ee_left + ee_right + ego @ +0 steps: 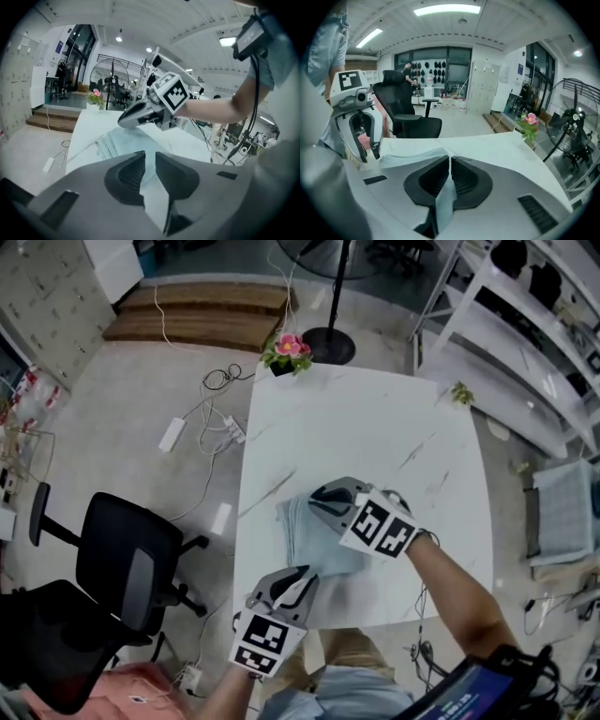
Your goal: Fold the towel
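On the white worktop [375, 427], close to its front edge, lies the pale blue towel [295, 531], folded. The right gripper [314, 498] has its fingers [461, 178] clenched on a thin layer of it. The left gripper [304, 577] seems to pinch the near corner. The held edge runs between both pairs of fingers, and the rest lies beyond the left ones.
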